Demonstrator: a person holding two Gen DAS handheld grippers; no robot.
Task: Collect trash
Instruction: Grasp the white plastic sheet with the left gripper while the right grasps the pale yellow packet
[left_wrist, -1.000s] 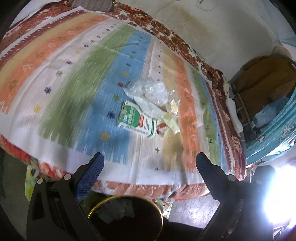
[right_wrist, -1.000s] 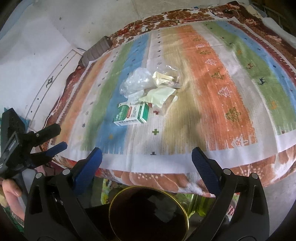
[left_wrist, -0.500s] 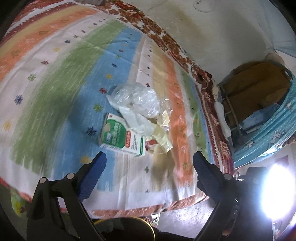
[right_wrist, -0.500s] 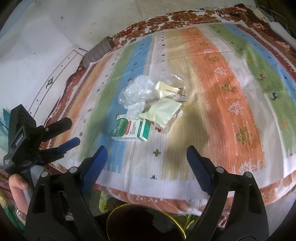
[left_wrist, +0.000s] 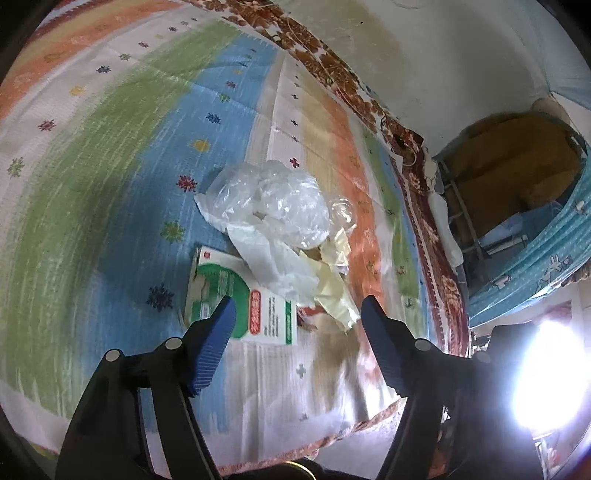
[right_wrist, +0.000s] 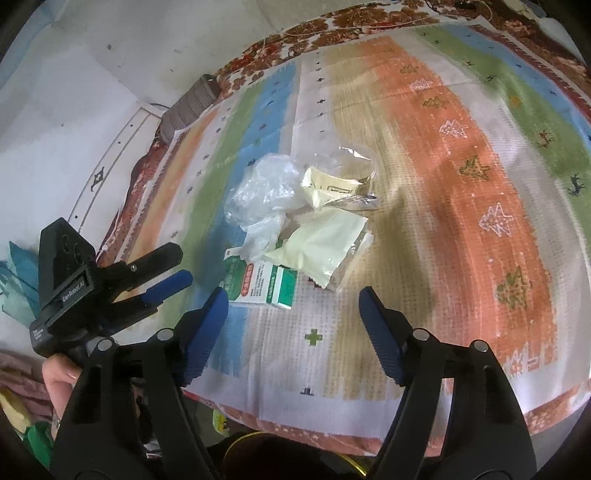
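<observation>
Both grippers, left (left_wrist: 297, 314) and right (right_wrist: 291, 308), are empty, jaws apart and closing, aimed down at the trash as if approaching to grasp. Trash lies heaped centre frame on the striped cover (right_wrist: 461, 184): box (right_wrist: 264, 282) nearest, plastic (right_wrist: 264, 188) and yellow wrappers (right_wrist: 321, 247) overlapping behind, so the box looks easiest to take first.

Daylit, fisheye-warped, glare lower right
</observation>
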